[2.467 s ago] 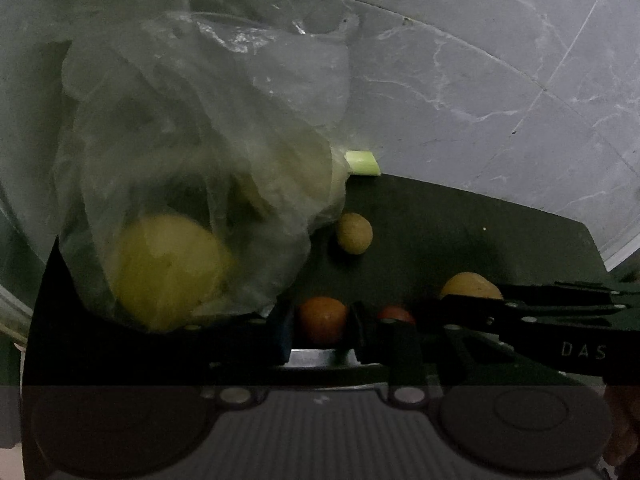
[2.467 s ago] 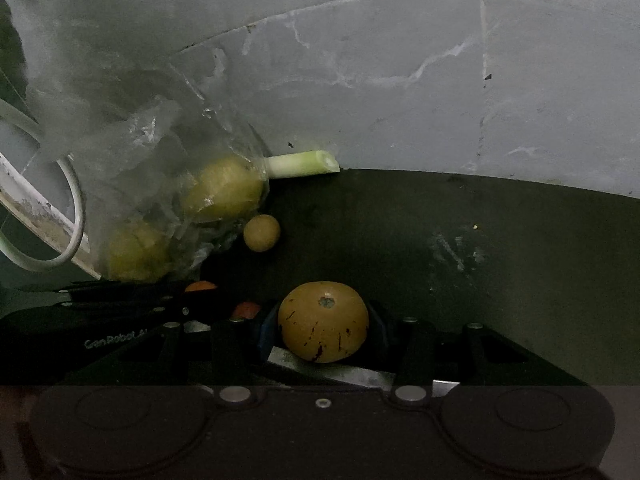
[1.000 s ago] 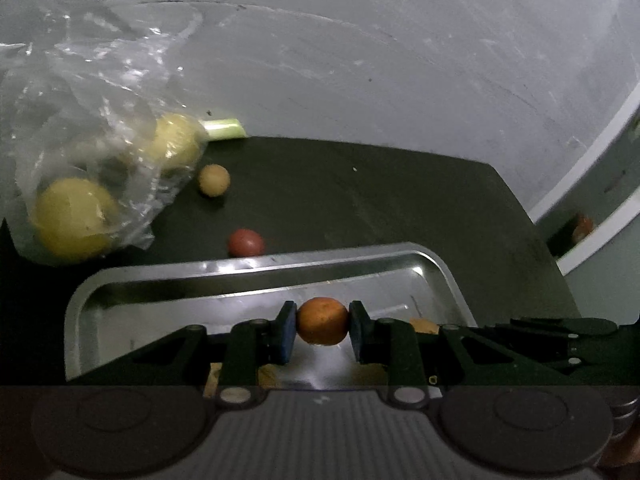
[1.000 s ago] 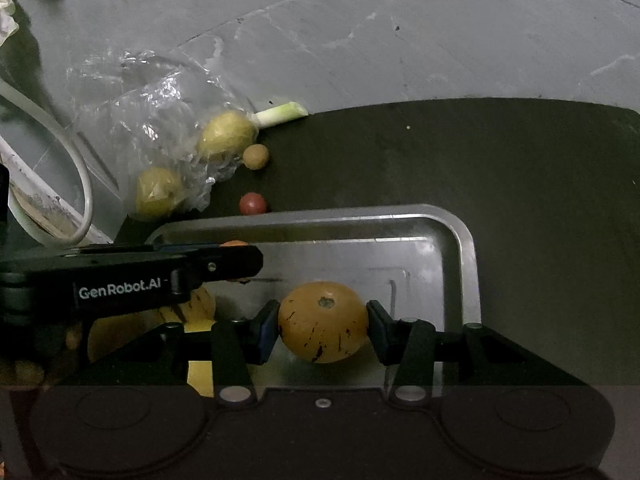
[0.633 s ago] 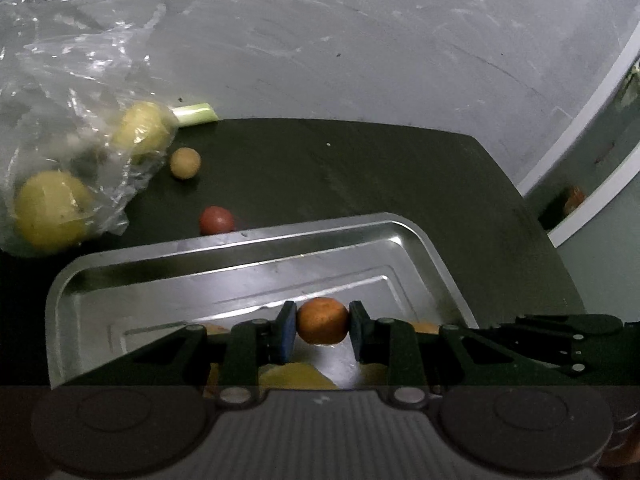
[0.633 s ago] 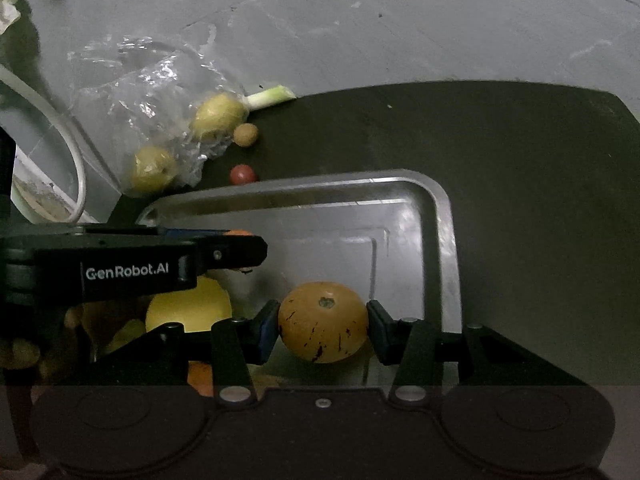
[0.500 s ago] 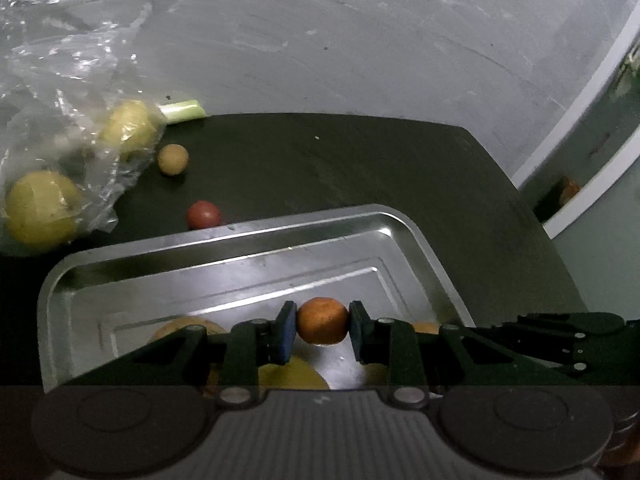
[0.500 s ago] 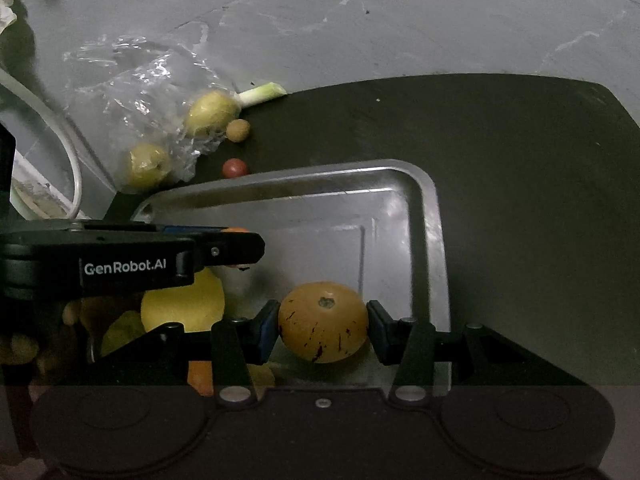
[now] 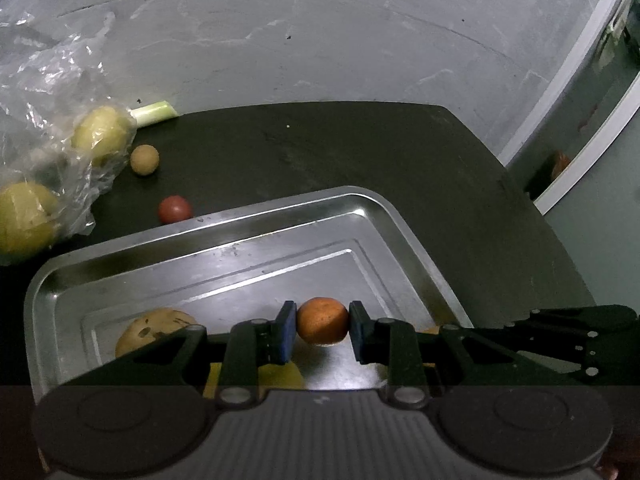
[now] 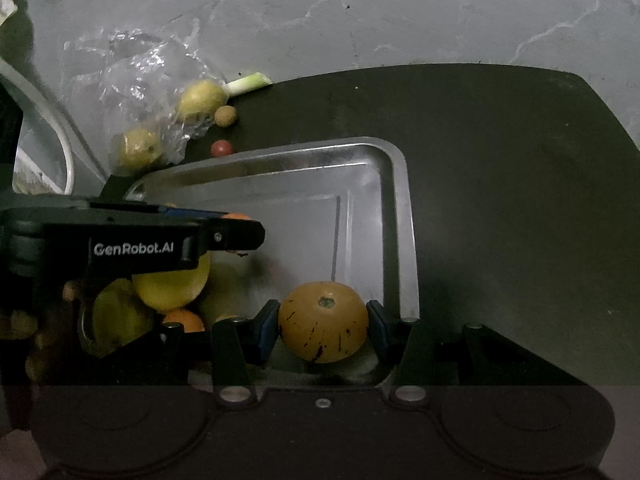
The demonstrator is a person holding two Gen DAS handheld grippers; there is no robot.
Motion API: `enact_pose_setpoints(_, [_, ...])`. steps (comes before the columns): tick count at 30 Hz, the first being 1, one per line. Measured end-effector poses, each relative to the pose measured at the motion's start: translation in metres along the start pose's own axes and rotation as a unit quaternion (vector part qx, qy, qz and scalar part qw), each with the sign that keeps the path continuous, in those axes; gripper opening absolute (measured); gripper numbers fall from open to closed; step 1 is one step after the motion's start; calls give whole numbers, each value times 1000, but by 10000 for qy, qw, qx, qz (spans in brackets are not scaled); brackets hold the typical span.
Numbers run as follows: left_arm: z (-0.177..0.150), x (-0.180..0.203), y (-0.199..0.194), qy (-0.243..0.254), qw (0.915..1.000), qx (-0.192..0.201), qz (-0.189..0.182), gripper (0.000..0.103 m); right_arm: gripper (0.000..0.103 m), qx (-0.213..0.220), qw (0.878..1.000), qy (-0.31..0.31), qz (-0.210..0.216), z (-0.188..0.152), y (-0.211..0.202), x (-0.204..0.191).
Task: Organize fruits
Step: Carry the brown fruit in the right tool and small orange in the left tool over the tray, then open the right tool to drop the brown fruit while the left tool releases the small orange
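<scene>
left wrist, tool (image 9: 322,327) gripping orange (image 9: 322,321), tray (image 9: 248,248)

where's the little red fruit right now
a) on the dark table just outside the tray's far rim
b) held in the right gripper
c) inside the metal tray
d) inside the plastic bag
a: the small red fruit lies on the dark table just beyond the far rim of the metal tray, apart from the plastic bag; the right gripper is shut on a brown-speckled orange fruit.
</scene>
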State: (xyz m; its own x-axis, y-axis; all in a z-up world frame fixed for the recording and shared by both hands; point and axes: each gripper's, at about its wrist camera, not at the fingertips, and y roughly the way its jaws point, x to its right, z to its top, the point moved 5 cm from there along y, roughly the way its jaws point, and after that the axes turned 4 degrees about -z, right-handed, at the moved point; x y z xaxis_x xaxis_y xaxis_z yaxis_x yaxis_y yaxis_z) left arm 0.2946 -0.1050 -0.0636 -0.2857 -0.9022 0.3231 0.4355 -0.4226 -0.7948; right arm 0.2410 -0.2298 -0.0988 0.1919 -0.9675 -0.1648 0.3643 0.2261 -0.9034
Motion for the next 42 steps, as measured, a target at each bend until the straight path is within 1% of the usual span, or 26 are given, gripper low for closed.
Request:
enact_pose_setpoints(6, [0,-1,0,27,10000,-2,25,30,48,-13,9997,-226,-68,-6,-3,-5])
enact_pose_setpoints(13, [-1,0,-2,49,10000,17,-4,31,48,-65,9994,-336,-68,-8,-4,-8])
enact_pose_setpoints(19, [-1,0,-4,-35,10000,44,-43,31,50,-135,9988,-468,-75,-6,-3,-10])
enact_pose_setpoints(20, [-1,0,-5,-53,10000,49,-60,32,50,-139,9987,-493,-75,-6,-3,-10])
enact_pose_setpoints(21, [-1,0,-5,-66,9999,49,-80,34,50,-143,9986,-513,-71,-6,-3,-11])
enact_pose_setpoints(22, [-1,1,-6,-86,9999,54,-110,39,50,-147,9984,-537,-64,-6,-3,-11])
enact_pose_setpoints(25, [-2,2,-10,-119,9997,86,-204,48,51,-189,9981,-588,-54,-6,-4,-12])
enact_pose_setpoints(30, [-2,5,-22,-58,9996,163,-232,61,62,-308,9962,-809,-55,-10,-7,-19])
enact_pose_setpoints(31, [-3,6,-26,-21,9995,189,-252,66,66,-312,9955,-889,-47,-10,-9,-21])
enact_pose_setpoints(32, [-3,7,-29,14,9994,207,-273,74,68,-311,9950,-952,-39,-11,-11,-22])
enact_pose_setpoints(33, [-4,9,-33,77,9993,226,-292,78,72,-316,9943,-1013,-39,-11,-12,-24])
enact_pose_setpoints(34, [-4,10,-37,114,9993,249,-248,88,74,-328,9936,-1079,-45,-12,-13,-26])
enact_pose_setpoints(35, [-5,11,-41,148,9993,275,-188,92,78,-338,9929,-1137,-52,-13,-14,-27])
enact_pose_setpoints(37, [-7,11,-47,208,9992,308,-116,94,82,-359,9920,-1212,-57,-16,-17,-28])
enact_pose_setpoints(38, [-9,10,-50,185,9993,302,-80,96,83,-369,9918,-1222,-60,-17,-17,-28])
enact_pose_setpoints(42, [-18,0,-61,-14,9997,239,64,101,90,-408,9924,-1155,-100,-19,-21,-23])
